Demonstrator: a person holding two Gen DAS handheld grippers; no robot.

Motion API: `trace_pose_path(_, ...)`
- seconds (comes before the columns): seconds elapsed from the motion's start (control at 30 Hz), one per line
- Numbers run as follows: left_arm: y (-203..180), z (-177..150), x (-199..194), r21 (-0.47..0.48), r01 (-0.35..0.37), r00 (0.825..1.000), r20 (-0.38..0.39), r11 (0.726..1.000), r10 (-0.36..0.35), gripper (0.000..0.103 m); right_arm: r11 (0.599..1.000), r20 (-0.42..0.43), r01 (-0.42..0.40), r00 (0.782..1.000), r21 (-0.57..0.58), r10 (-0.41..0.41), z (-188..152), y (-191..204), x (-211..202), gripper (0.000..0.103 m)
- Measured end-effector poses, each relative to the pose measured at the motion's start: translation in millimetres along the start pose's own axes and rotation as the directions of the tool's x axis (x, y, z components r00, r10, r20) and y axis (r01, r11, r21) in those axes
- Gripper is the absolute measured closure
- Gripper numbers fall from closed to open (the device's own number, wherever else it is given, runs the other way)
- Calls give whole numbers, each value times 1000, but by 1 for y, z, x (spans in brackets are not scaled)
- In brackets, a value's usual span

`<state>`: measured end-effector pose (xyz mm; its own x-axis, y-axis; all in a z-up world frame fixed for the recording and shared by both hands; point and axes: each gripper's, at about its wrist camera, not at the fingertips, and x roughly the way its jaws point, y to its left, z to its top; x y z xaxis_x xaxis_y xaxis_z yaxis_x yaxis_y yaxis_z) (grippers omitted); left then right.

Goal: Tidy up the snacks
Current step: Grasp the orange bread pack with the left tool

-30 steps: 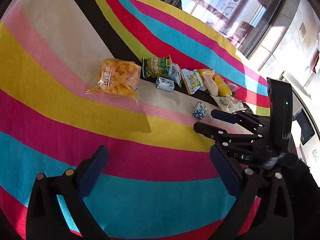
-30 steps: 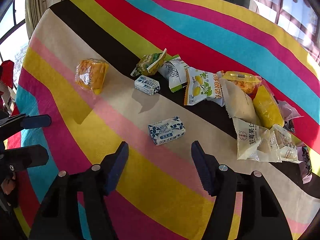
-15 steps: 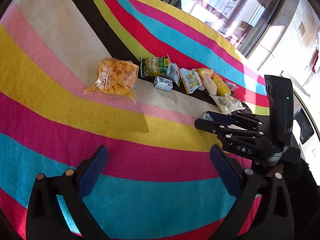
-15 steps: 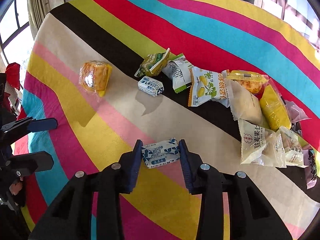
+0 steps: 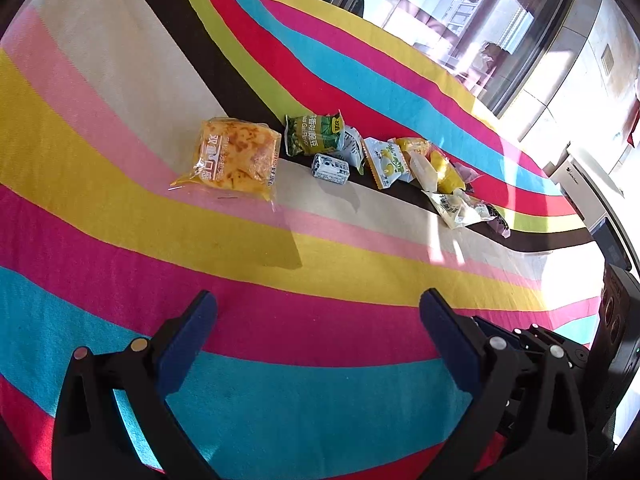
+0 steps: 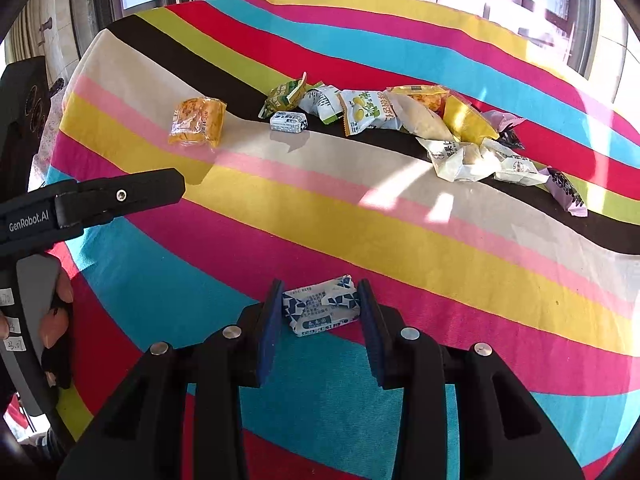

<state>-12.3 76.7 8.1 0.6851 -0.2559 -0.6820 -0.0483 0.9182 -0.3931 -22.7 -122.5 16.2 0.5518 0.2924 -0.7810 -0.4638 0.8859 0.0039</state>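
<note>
My right gripper (image 6: pixel 320 302) is shut on a small blue-and-white snack packet (image 6: pixel 320 311) and holds it above the striped cloth. My left gripper (image 5: pixel 318 312) is open and empty over the pink and blue stripes. A row of snacks lies farther off: an orange packet (image 5: pixel 230 160) (image 6: pixel 197 121), a green packet (image 5: pixel 314 140) (image 6: pixel 285 94), a second blue-and-white packet (image 5: pixel 330 168) (image 6: pixel 289 121), a lemon packet (image 5: pixel 385 162) (image 6: pixel 368 112) and several more (image 6: pixel 468 148).
The striped tablecloth (image 6: pixel 360 220) covers the table (image 5: pixel 120 80). The left gripper's arm (image 6: pixel 92 200) reaches in from the left of the right wrist view. Part of the right gripper body (image 5: pixel 616 320) shows at the left view's right edge. Windows stand behind.
My right gripper closed on the blue-and-white packet, lifted it and drew back toward the near side. It left the middle of the left wrist view. My left gripper stayed open.
</note>
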Motion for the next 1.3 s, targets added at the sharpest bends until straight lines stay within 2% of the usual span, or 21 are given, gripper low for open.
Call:
trace_pose_path(0.17,5,23,12,-45,-156,988,6,987,156,2,1000,1,9,1000,-3,-9,2,3,5,67)
trace_pose_path(0.27,10,49,37,-42,-289,957,-32,956,288,2,1000,1,10,1000,-1,-10,1,2,4,67)
trace_pose_path(0.3,12,56,44,-42,-305,952,-31,951,304,2,1000,1,10,1000,-1,-10,1,2,4,67)
trace_pose_path(0.37,17,71,59,-25,-365,931,-23,931,365,2,1000,0,9,1000,0,-9,2,2,5,67)
trace_pose_path(0.43,18,81,71,1,-384,923,-38,924,383,2,1000,0,6,1000,3,-6,2,2,5,67)
trace_pose_path(0.47,15,83,73,22,-368,929,-41,930,368,11,1000,0,6,1000,4,-6,2,2,5,67)
trace_pose_path(0.5,10,84,73,61,-368,928,-38,928,371,25,1000,0,5,1000,6,-5,2,1,5,67)
trace_pose_path(0.53,6,82,71,99,-353,933,-39,930,358,43,1000,0,4,1000,7,-4,1,1,5,67)
trace_pose_path(0.57,2,78,65,115,-304,949,-46,946,311,46,1000,0,4,1000,8,-4,1,1,5,67)
trace_pose_path(0.63,-2,65,48,103,-198,978,-43,975,203,47,1000,0,6,1000,7,-6,1,1,5,67)
trace_pose_path(0.67,-5,56,39,106,-160,985,-41,981,165,47,1000,0,5,1000,8,-5,1,1,5,67)
trace_pose_path(0.83,-4,10,2,69,-19,999,-35,997,21,47,1000,0,-3,1000,14,3,1,0,4,67)
trace_pose_path(0.9,-3,-3,-7,73,-8,1000,-12,997,9,47,1000,0,-3,1000,15,3,1,0,4,67)
trace_pose_path(0.93,0,-5,-11,55,22,1000,-4,998,-21,47,1000,0,-4,1000,15,4,1,0,4,67)
trace_pose_path(1.0,4,-9,-11,29,33,999,4,999,-34,47,1000,0,-2,1000,14,2,1,0,5,67)
trace_pose_path(1.3,1,-5,-3,28,41,999,-21,999,-41,45,1000,0,-1,1000,21,1,1,0,5,67)
